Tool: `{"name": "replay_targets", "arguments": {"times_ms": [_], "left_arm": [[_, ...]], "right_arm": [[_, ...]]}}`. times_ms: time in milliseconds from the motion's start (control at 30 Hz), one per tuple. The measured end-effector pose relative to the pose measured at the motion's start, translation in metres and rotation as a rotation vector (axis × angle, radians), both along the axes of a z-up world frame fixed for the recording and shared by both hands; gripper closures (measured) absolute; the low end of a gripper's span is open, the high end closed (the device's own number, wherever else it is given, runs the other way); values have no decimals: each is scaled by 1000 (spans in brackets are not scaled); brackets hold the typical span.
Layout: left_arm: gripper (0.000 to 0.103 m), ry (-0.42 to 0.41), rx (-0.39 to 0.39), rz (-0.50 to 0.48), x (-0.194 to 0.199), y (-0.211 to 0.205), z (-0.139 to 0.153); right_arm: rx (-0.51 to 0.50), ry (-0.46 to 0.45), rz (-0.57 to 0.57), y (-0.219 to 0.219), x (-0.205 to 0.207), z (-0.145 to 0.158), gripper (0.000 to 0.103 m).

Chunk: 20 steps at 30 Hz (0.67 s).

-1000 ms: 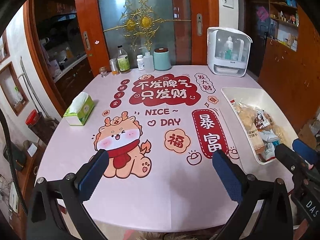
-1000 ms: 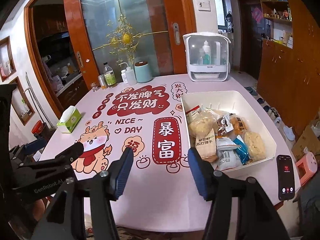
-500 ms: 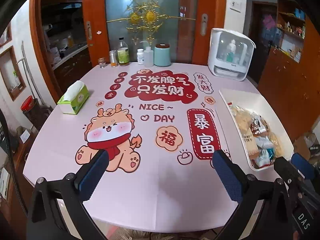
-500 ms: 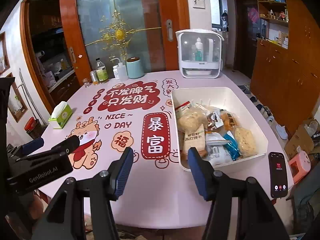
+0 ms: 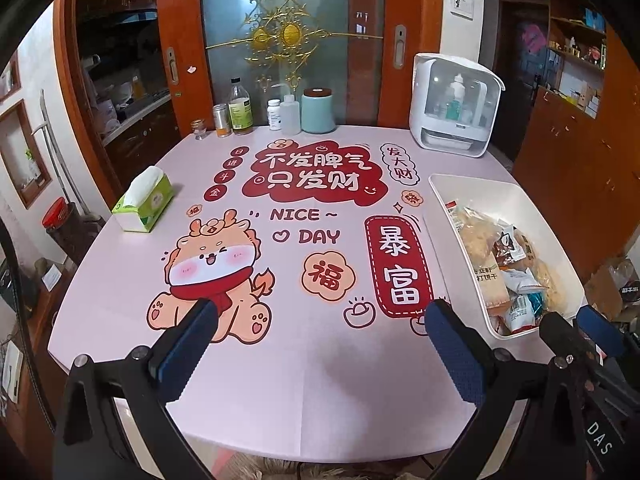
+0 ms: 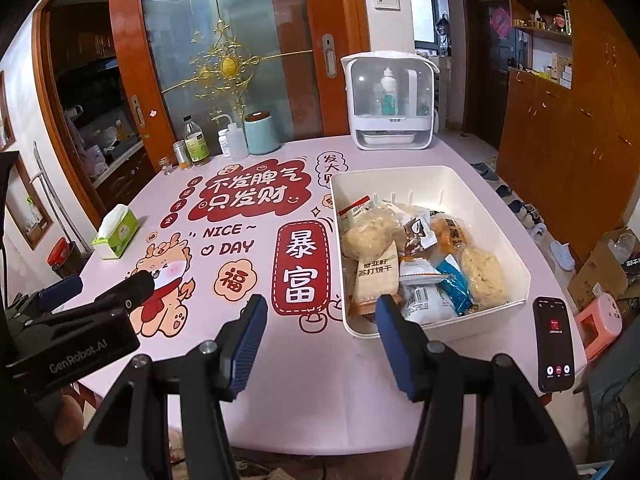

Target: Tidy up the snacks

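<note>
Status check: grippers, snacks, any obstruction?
Left gripper and right gripper open, empty, above the pink table. Packaged snacks all in white plastic bin. Black phone beside bin.

A pink table (image 6: 320,364) printed with a cartoon dragon and red Chinese lettering carries a white bin (image 6: 496,216) of snack packets at its right, a phone (image 6: 554,344) near that corner, a tissue box (image 5: 144,204) at left, and bottles (image 5: 240,112), a teal canister (image 5: 318,110) and a white appliance (image 5: 456,104) along the far edge.
</note>
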<state>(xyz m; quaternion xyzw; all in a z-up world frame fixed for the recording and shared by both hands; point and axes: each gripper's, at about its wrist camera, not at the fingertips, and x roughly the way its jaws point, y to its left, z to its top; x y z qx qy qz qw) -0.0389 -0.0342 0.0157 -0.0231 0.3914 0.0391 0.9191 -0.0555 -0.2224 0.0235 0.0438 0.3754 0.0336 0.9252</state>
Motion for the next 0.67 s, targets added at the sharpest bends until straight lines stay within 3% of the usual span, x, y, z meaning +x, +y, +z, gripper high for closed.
{"name": "replay_targets", "arguments": {"times_ms": [667], "left_arm": [[0, 11, 9, -7, 2, 4, -3]], "right_arm": [[0, 2, 2, 1, 6, -1, 46]]}}
